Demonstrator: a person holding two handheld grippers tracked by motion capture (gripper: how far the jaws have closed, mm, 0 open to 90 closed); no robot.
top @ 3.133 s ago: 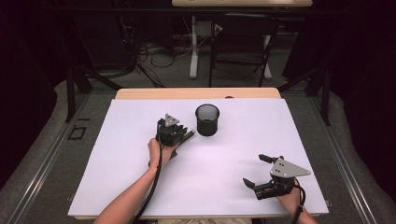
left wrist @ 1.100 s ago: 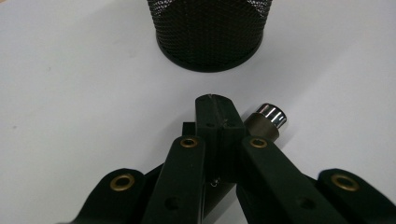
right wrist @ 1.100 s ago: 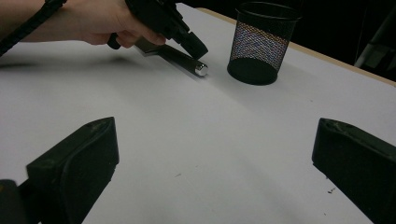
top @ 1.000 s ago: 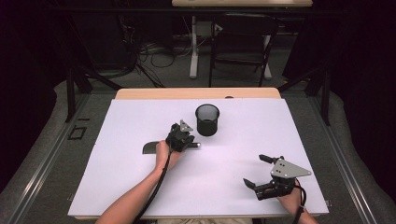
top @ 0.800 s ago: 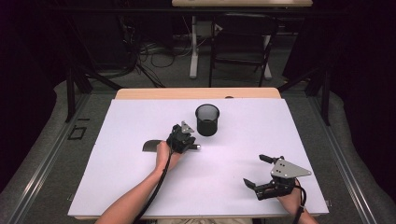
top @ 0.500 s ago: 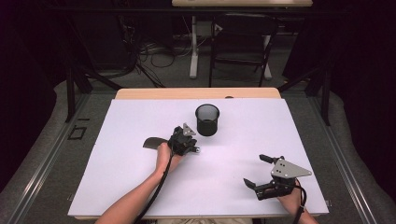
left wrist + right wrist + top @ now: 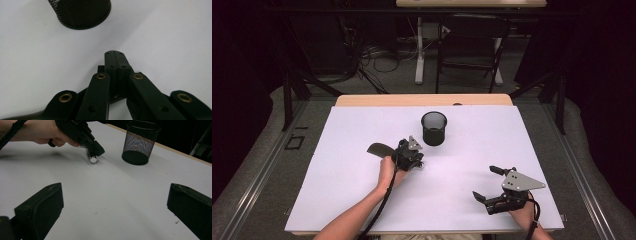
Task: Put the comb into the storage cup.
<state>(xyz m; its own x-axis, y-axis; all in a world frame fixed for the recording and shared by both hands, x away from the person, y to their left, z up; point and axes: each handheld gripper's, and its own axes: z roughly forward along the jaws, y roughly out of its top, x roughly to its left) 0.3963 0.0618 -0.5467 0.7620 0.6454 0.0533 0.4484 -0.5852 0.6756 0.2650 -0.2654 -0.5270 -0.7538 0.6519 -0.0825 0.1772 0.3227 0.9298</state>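
- dark, slim tool with a broad curved end and a silvery round end: it lies crosswise in the fingers of the left gripper; its dull, dark curved end sticks out to the left of them in the high view; its shiny round end shows just under the fingertips in the right gripper view, blurred, so I cannot tell whether it touches the white counter
- left gripper: matte black hard plastic with brass-coloured rivets; its fingers are pressed flat together and clamp the tool; they point toward the cup, near it but apart
- black wire-mesh cup: round, upright, open at the top, with a solid rim and base; it stands on the smooth counter just beyond the left gripper
- right gripper: black with a grey three-cornered plate on top; its blocky fingers stand wide apart with bare counter between them, well apart from the tool and the cup
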